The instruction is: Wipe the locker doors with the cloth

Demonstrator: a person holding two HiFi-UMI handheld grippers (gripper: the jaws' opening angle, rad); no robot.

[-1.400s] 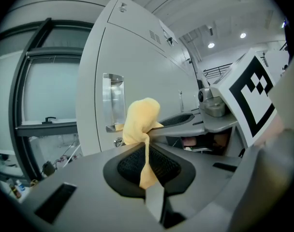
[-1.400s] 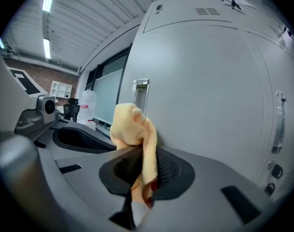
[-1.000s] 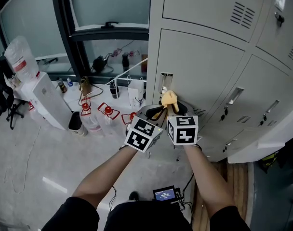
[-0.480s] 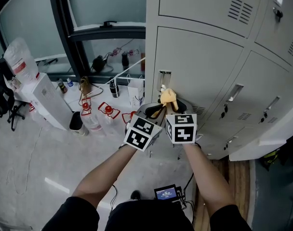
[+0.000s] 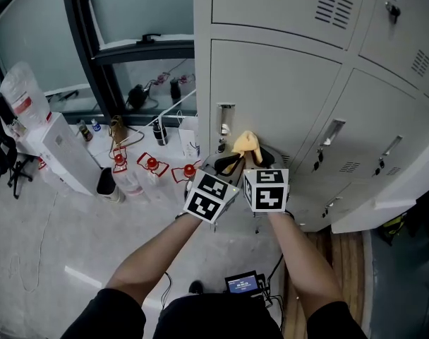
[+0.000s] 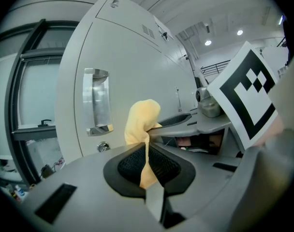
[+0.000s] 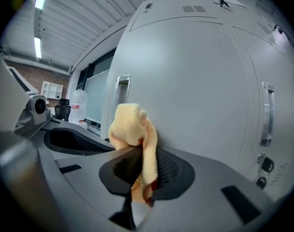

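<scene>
While left tool [image 6: 146,159] pinches cloth [image 5: 245,145] | right tool [image 7: 143,170] pinches same cloth

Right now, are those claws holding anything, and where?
A soft yellow cloth: left gripper and right gripper each pinch its lower folds, bunched top sticking out.
</scene>
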